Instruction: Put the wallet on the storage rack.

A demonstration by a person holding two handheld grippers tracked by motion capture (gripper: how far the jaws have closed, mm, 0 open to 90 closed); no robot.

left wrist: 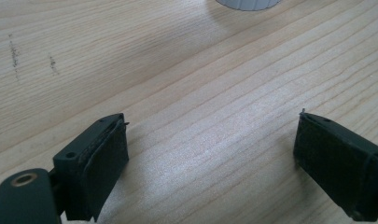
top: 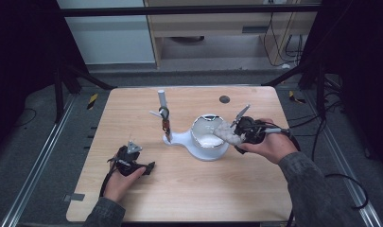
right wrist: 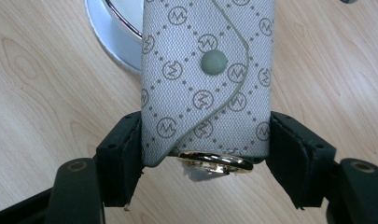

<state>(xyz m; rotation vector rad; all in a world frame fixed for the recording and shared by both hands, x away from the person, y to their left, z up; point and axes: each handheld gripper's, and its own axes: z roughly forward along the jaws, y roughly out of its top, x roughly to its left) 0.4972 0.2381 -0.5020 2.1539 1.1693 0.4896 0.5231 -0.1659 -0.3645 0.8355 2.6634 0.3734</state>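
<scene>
Both tongs: right [right wrist: 205, 154] clamps patterned pouch [right wrist: 205, 79] between pads; left [left wrist: 210, 163] wide, empty.

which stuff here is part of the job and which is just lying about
In the job:
- patterned key pouch, clamped in the right gripper
- white bowl stand, over whose edge the pouch hangs

Lying about:
- left gripper, open, resting on the table
- white post with clip
- dark round disc at the far edge

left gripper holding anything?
No: in the left gripper view the left gripper has its fingers spread wide apart, with bare wooden table between them.
</scene>
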